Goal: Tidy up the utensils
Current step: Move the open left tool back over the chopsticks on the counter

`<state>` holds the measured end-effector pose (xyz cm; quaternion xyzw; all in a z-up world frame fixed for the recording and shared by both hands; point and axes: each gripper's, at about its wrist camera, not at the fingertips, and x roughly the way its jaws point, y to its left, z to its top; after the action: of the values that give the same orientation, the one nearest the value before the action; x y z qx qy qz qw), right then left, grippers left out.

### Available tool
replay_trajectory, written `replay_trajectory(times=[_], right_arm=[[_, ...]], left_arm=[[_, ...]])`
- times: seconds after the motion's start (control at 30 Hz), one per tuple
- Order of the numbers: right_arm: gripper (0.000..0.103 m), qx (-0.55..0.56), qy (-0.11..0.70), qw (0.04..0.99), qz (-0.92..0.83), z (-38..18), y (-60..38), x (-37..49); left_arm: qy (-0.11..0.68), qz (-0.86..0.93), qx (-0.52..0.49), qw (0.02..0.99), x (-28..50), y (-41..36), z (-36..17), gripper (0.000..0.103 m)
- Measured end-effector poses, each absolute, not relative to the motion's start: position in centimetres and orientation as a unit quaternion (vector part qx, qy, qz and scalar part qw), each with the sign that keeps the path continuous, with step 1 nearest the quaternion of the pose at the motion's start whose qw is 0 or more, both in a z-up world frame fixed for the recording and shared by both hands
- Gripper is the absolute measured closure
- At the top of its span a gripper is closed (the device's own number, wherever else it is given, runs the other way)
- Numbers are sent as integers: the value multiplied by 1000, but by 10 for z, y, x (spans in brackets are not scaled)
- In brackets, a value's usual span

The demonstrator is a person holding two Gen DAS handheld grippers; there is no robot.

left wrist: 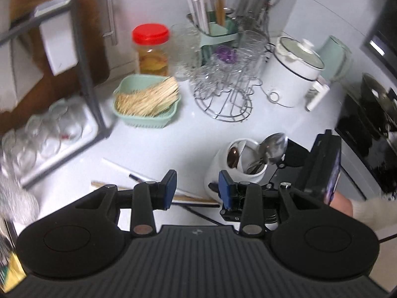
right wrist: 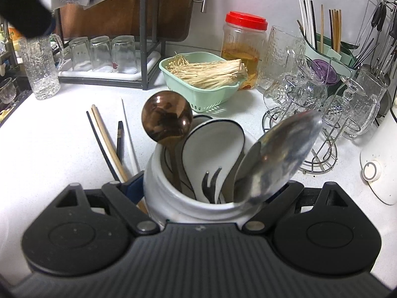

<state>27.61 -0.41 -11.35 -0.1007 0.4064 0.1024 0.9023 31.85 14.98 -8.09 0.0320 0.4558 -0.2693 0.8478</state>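
Looking along your left tongs [left wrist: 197, 188], you have the blue pads [left wrist: 170, 186] apart with nothing between them. Just past the tips, loose chopsticks [left wrist: 139, 178] lie flat on the white counter [left wrist: 153, 144]. Just ahead of the right pad stands the white crock [left wrist: 237, 164], with a copper spoon [left wrist: 233, 157] and a steel ladle [left wrist: 273, 147] sticking out of it. To the right of the crock you can see your right tongs [left wrist: 320, 173], and a sleeve [left wrist: 372, 213] behind them. Farther ahead and a little left sits a green basket [left wrist: 146, 104] of pale sticks, with a red-lidded jar [left wrist: 151, 49] behind it. Well ahead stand a wire glass rack [left wrist: 228, 84] and a green chopstick holder [left wrist: 215, 32]. This view is blurred at the left edge.

Along your right tongs [right wrist: 198, 193], the jaws reach around the crock [right wrist: 168, 188], one on each side. The left blue pad [right wrist: 134, 186] lies against its wall; the right pad is hidden behind the ladle [right wrist: 280, 156], so you cannot tell whether the grip is firm. Inside the crock stand the copper spoon [right wrist: 166, 116], a white ceramic spoon [right wrist: 213, 146] and the ladle. Left of the crock, beside the left jaw, the chopsticks [right wrist: 106, 139] lie on the counter [right wrist: 62, 136]. Ahead is the basket [right wrist: 198, 82], then the jar [right wrist: 244, 44]; ahead and right, the rack [right wrist: 320, 124].
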Motion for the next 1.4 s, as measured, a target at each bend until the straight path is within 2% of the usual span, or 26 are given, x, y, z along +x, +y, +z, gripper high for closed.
replay_trajectory(times=[0.2,0.3,0.63,0.83,1.4], right_arm=[[10,-97,404,904,97,-114,-5,273],[10,-95,403,905,95,-114,-7,270],[10,-94,411,902,90,-112,-10,268],[10,-95,406,904,92,-112,-11,266],[10,-82,430,898,54,-109,-11,264]], left_arm=[[467,-239,-4,851,313,160,-107,60],[479,-231,-19,847,310,161,-124,54],[485,-228,-46,843,297,172,-178,51],[477,-258,66,838,295,169,-207,51],[441,-356,182,803,351,167,-233,51]])
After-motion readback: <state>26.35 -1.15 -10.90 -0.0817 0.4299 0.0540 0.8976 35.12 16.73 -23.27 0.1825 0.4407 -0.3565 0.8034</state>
